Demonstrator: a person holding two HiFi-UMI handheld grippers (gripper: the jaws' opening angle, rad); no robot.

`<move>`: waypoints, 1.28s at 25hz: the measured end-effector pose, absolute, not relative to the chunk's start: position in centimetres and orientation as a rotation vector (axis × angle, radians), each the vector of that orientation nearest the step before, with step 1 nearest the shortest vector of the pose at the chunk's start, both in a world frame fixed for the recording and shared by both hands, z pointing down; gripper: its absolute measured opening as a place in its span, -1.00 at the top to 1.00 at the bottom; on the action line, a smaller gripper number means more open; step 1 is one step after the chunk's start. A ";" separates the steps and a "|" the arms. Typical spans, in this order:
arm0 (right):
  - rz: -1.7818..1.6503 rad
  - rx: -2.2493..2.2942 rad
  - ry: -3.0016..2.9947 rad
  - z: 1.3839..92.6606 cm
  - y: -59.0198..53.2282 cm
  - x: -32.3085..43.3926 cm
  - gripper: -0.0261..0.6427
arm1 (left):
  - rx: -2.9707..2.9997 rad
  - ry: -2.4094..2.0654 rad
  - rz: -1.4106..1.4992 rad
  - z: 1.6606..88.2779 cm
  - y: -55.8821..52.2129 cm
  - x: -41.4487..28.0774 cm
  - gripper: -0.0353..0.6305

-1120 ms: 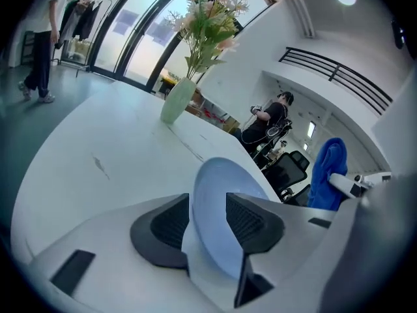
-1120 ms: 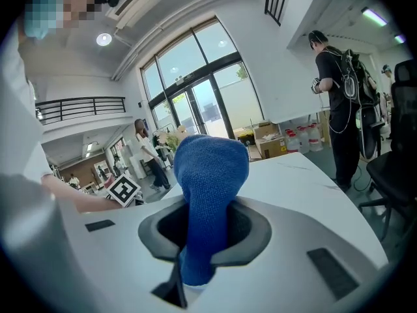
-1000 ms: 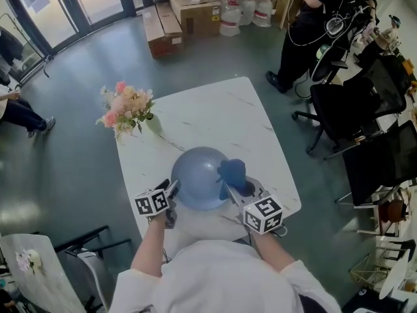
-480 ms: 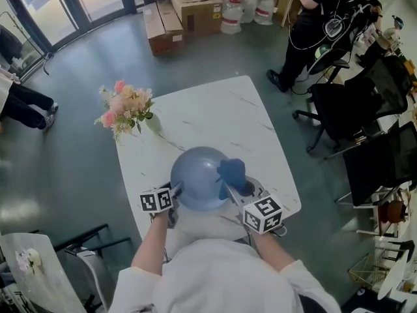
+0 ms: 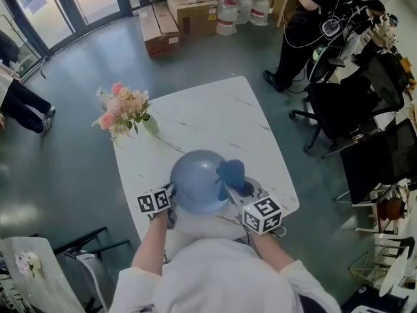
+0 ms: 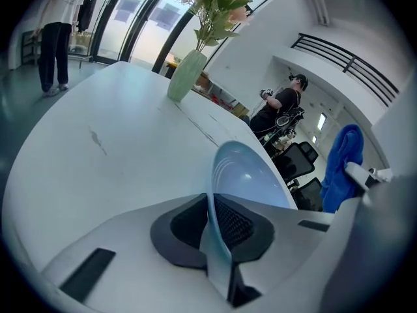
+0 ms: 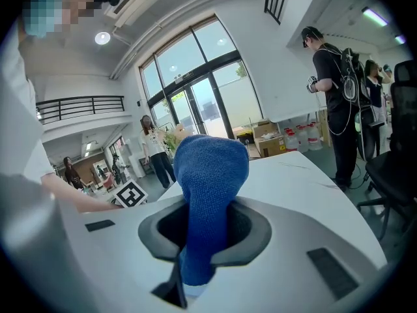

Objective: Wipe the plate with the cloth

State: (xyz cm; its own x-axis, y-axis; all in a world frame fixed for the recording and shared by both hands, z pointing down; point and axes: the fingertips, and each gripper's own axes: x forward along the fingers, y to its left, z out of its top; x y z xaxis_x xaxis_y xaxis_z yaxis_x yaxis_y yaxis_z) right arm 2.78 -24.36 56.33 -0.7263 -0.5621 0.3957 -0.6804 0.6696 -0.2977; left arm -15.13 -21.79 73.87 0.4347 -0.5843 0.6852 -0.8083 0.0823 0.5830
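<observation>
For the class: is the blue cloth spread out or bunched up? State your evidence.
Bunched up: the cloth stands as a rounded lump pinched between the right gripper's jaws, not spread over the plate.

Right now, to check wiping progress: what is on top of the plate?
Only the blue cloth, shut in the right gripper, over the plate's right edge. That edge is covered, so contact cannot be judged.

The round pale-blue plate (image 5: 195,180) sat near the table's (image 5: 215,119) front edge, its rim pinched by the left gripper (image 5: 172,190). The bunched dark-blue cloth (image 5: 232,173) stood upright in the right gripper (image 5: 227,190), over the plate's right side.
</observation>
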 end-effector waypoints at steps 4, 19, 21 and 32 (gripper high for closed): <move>0.617 1.001 -2.617 56.1 -24.3 2.8 0.67 | 1.620 -1.238 0.262 73.5 -21.8 -15.0 0.76; 0.577 0.981 -2.653 54.9 -23.4 2.2 0.67 | 1.700 -1.338 0.151 68.5 -21.8 -16.0 0.76; 0.568 0.977 -2.663 54.5 -23.1 1.9 0.67 | 1.715 -1.346 0.101 67.1 -21.7 -16.1 0.76; 0.498 0.981 -2.715 52.3 -21.2 0.8 0.67 | 1.786 -1.418 -0.056 60.6 -19.7 -17.5 0.76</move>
